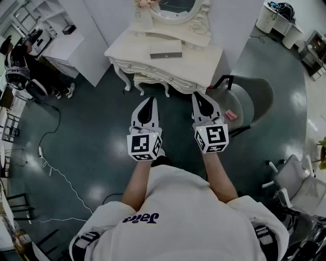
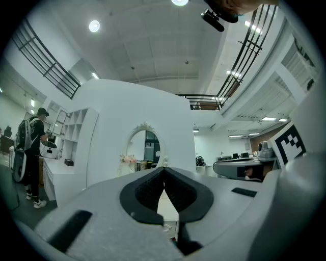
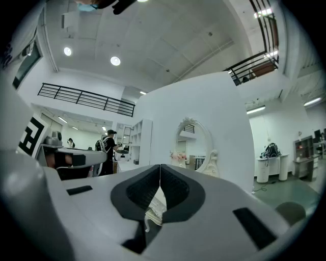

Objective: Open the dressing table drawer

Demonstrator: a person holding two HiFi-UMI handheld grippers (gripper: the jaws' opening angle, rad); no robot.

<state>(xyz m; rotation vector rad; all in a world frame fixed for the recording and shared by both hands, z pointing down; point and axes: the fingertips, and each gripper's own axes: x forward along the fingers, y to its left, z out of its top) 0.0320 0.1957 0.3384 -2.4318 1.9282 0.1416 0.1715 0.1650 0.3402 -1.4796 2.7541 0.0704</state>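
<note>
Dressing table (image 1: 196, 69) stands at the top centre of the head view, backed against a white wall; its long axis runs left to right, the right end sitting a little lower in frame, and its front apron faces the person. No separate drawer face can be picked out at this size. An oval mirror (image 1: 175, 10) rises from the rear edge of the tabletop and a flat grey item (image 1: 165, 49) lies near the middle. Left gripper (image 1: 151, 101) and right gripper (image 1: 197, 95) are held level, side by side, tips aimed at the table front, short of it and touching nothing. Each gripper view shows the dark pads pressed together at the tip with nothing between them: left (image 2: 164, 169), right (image 3: 160, 166). Open floor (image 1: 91, 142) lies between the grippers and the front edge. A grey chair (image 1: 249, 99) stands just off the table's right front corner; a cable (image 1: 56, 173) trails across the floor at left, well apart; a person (image 1: 20, 66) stands far left
</note>
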